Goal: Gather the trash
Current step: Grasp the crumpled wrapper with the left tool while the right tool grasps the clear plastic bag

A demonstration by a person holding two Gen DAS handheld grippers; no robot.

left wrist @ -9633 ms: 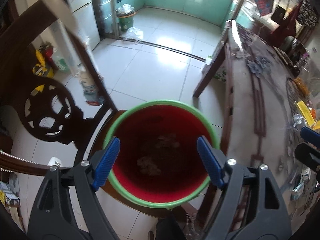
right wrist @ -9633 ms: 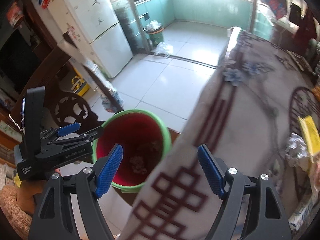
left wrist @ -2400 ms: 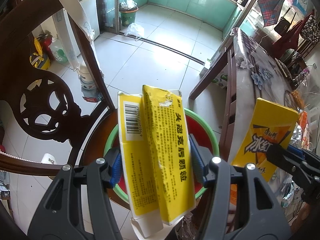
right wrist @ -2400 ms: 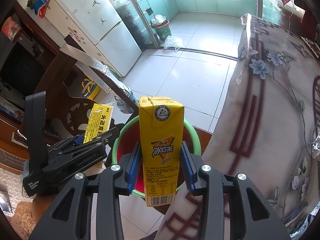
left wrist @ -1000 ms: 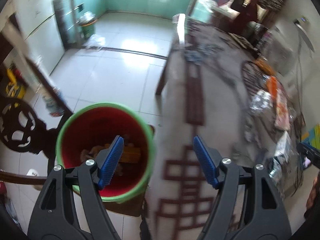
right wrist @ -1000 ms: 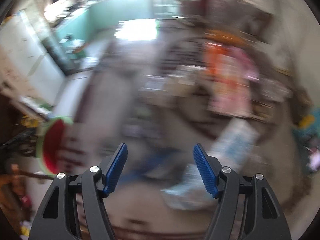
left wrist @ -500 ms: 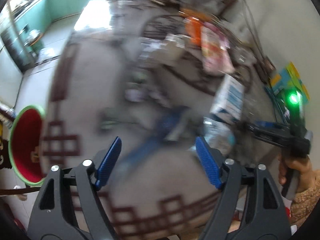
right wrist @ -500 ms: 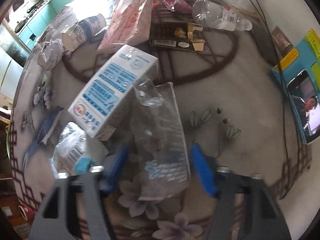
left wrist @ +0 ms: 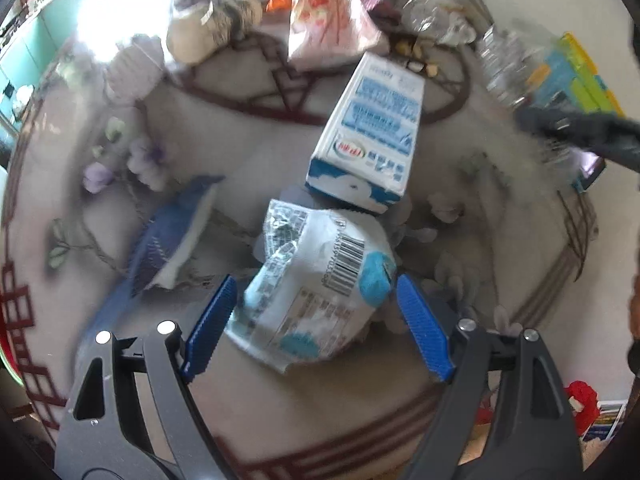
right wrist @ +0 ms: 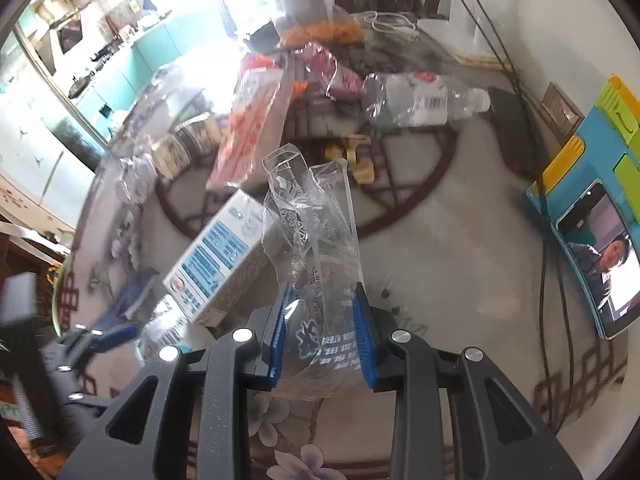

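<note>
Left wrist: my left gripper [left wrist: 312, 316], a second ago over red bin, now over table, jaws spread, white crumpled wrapper [left wrist: 316, 276] between pads, untouched. Blue-white carton [left wrist: 368, 136] just beyond.

Right wrist: my right gripper [right wrist: 320, 336], empty before, now closing on clear plastic wrapper [right wrist: 316, 256], pads pinching. Next load nearly secured.

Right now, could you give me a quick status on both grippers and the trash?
Left gripper open around white wrapper. Right gripper closing on clear plastic bag. Milk carton touches the wrapper's far end.
</note>
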